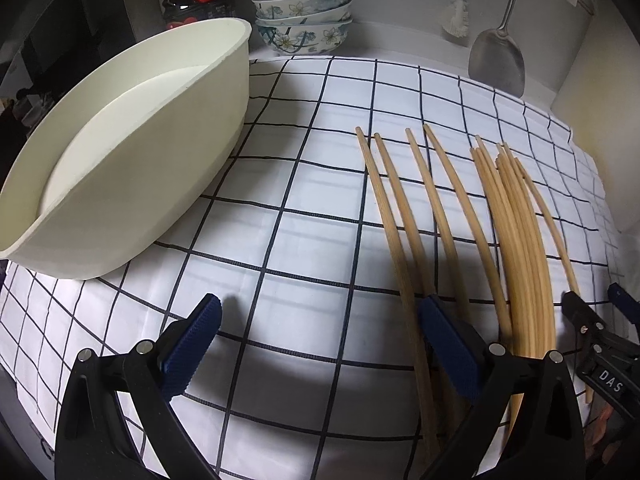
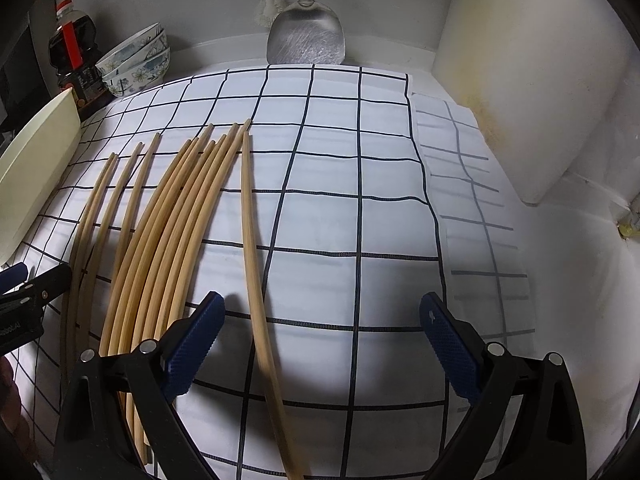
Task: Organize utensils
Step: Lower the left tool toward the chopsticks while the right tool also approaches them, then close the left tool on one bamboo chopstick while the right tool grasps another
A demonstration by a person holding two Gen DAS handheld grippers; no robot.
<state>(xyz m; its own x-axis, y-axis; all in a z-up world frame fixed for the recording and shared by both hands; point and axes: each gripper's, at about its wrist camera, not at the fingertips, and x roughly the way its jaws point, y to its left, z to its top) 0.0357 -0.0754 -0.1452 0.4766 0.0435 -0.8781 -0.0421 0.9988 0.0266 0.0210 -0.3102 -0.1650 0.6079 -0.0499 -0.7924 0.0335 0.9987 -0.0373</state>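
A: Status? Where are the chopsticks [image 2: 168, 216]?

B: All lying flat on the checked cloth [image 2: 340, 152], to the right of the cream tray [image 1: 120, 184]. A few loose ones nearest the tray, a tight bundle beyond them, and one single stick [image 2: 252, 240] furthest from the tray.

A: Grippers?

B: Left gripper [image 1: 320, 340] spread wide, nothing held, hovering low over the cloth just right of the tray; its right pad is over the loose sticks. Right gripper [image 2: 324, 340] also spread, empty, with the single stick running up between its fingers, closer to the left pad [image 2: 192, 352].

A: So the step in hand?

B: My guess is picking that single stick, then moving it toward the tray. Nothing in the tray yet, as far as I can see.

A: Tips for doing it well?

B: Centre the stick between the pads, drop until the tips nearly touch the cloth, close across the shaft. Thin round stick, likely to roll or pivot, so grip near mid-length. Avoid pinching cloth. Keep the left gripper away from the bundle.

A: Other stuff?

B: Stacked bowls [image 1: 304, 20] behind the tray, metal spatula [image 2: 306, 36] on the back wall. Irrelevant.
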